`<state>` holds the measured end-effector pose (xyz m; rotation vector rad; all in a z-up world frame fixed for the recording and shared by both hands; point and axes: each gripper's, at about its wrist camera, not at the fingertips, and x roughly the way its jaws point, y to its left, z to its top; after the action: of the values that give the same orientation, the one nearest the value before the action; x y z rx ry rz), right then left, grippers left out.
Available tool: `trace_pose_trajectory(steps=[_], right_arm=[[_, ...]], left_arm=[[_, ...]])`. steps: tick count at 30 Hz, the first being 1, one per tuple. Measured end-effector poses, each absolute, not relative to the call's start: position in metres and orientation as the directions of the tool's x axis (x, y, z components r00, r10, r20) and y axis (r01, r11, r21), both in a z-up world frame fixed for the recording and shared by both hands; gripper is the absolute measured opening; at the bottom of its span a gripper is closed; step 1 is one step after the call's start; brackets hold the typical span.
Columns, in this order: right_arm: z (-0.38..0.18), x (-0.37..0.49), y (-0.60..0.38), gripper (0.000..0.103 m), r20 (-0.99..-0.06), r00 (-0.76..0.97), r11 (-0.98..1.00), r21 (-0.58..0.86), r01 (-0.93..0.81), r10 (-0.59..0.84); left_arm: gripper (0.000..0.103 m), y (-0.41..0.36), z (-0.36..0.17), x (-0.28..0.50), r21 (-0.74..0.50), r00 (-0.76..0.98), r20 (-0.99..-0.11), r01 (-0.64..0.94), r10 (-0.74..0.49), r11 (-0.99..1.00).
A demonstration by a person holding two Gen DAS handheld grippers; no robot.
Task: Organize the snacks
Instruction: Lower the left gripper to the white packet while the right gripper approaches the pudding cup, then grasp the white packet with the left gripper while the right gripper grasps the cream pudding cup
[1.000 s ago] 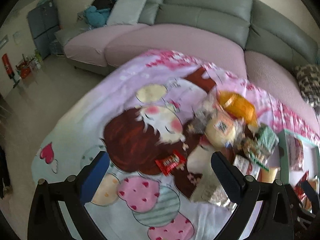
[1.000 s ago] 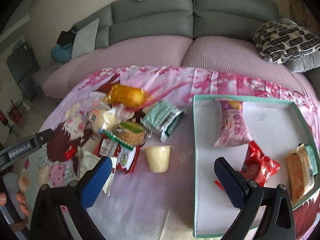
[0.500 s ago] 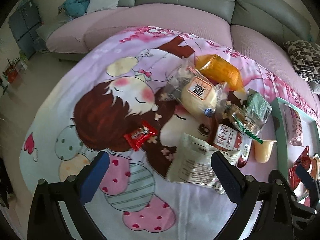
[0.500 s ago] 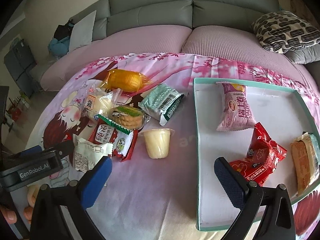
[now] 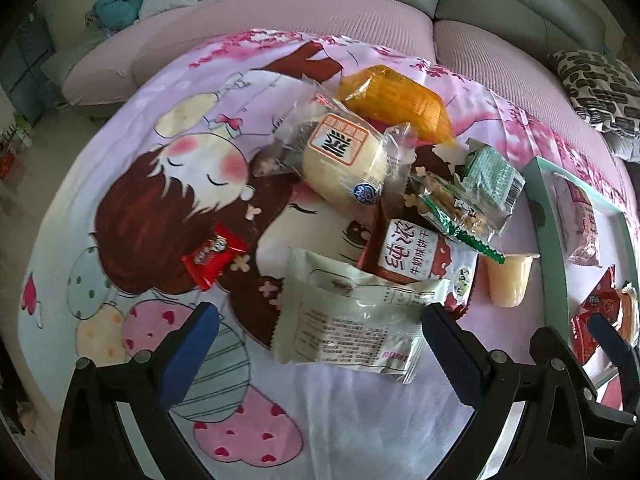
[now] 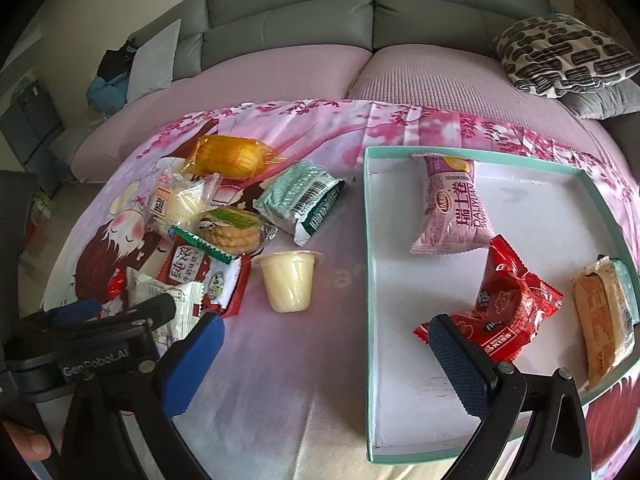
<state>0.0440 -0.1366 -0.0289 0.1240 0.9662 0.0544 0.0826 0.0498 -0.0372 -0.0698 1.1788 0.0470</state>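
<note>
Left tool [image 5: 316,332] is hanging wide open, straddling the cream wrapper packet [image 5: 352,316] lying right between its fingers, so it's probably lining up a pick and needing to drop, pinch, then carry it to the tray [image 5: 548,240] off to its right.

We saw soft, even daylight in both views, with weak shadows under the snacks. Glare sat on the orange wrapper [image 5: 394,98] and the clear bun bag [image 5: 344,160]. Both pictures were sharp at centre; the fisheye bent the sofa [image 6: 360,12] and darkened the corners.
</note>
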Motion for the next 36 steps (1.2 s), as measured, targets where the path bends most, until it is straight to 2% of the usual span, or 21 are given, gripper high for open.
trace_pose_trajectory(steps=[11, 16, 18, 22, 24, 27, 36], right_arm=[[-0.029, 0.044, -0.138, 0.103, -0.818, 0.567, 0.992, 0.127, 0.017, 0.095], [-0.03, 0.044, -0.138, 0.103, -0.819, 0.567, 0.992, 0.121, 0.021, 0.088], [-0.031, 0.044, -0.138, 0.103, -0.819, 0.567, 0.993, 0.119, 0.022, 0.085], [-0.031, 0.045, -0.138, 0.103, -0.817, 0.571, 0.994, 0.111, 0.021, 0.079], [-0.029, 0.045, -0.137, 0.1, -0.812, 0.578, 0.994, 0.107, 0.015, 0.078], [-0.025, 0.047, -0.134, 0.093, -0.8, 0.594, 0.994, 0.106, -0.005, 0.088], [-0.023, 0.056, -0.116, 0.059, -0.771, 0.617, 0.988, 0.119, -0.1, 0.156]], left_arm=[[0.1, 0.045, -0.051, 0.089, -0.041, 0.35, -0.937, -0.075, -0.012, 0.996], [0.091, 0.041, -0.05, 0.09, -0.058, 0.356, -0.934, -0.058, -0.034, 0.997], [0.081, 0.039, -0.049, 0.09, -0.077, 0.357, -0.932, -0.045, -0.056, 0.996], [0.072, 0.037, -0.05, 0.091, -0.119, 0.354, -0.93, -0.033, -0.099, 0.992], [0.064, 0.039, -0.049, 0.09, -0.131, 0.355, -0.928, -0.03, -0.112, 0.991], [0.064, 0.04, -0.048, 0.089, -0.142, 0.355, -0.927, -0.027, -0.124, 0.989], [0.063, 0.049, -0.047, 0.089, -0.163, 0.355, -0.925, -0.048, -0.136, 0.985]])
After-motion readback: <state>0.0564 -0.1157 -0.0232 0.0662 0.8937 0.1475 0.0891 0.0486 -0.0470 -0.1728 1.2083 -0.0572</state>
